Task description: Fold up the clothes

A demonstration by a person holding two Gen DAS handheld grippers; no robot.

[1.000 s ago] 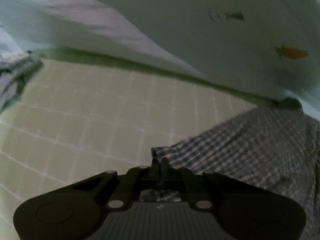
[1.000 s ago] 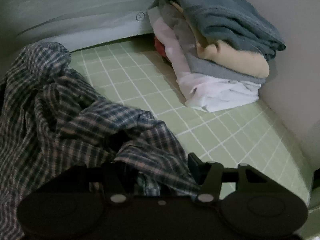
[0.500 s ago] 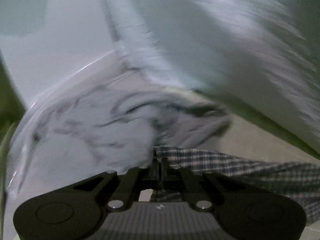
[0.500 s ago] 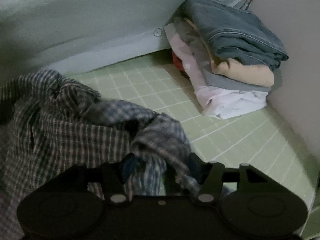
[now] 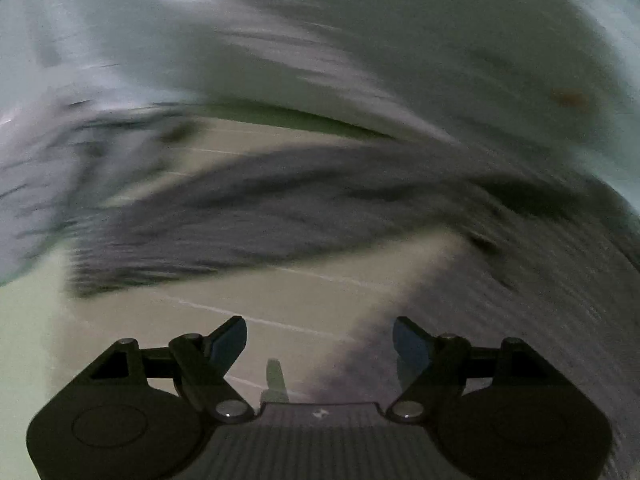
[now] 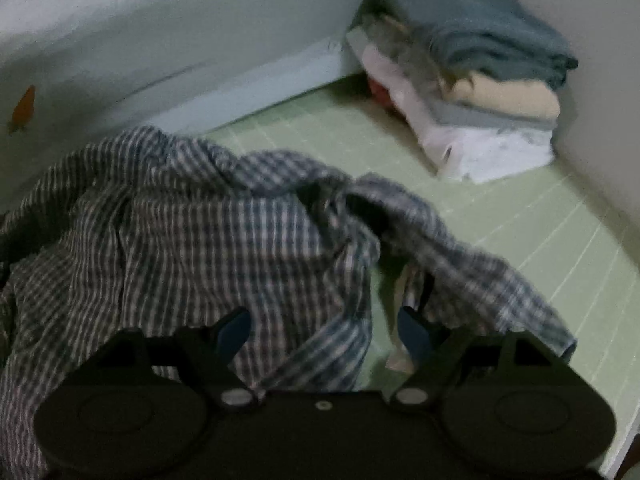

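Lying crumpled on a green grid-patterned sheet (image 6: 540, 232), the plaid shirt (image 6: 192, 240) is blue-and-white checked, bunched in ridges, one sleeve-like part trailing toward the right. Right hand-held gripper (image 6: 324, 330) sits low over it, fingers apart, cloth between and under them but not pinched. Left hand-held gripper (image 5: 319, 340) also spread wide, nothing between the fingers. Left view is heavily motion-blurred: shirt (image 5: 280, 216) shows only as a dark smear across the sheet (image 5: 120, 340), pattern unreadable. Right view alone shows a folded stack of clothes (image 6: 472, 96) in the far corner by the wall, blue on top, cream, grey, white below, well apart from the shirt; pale bedding (image 6: 160, 40) behind.
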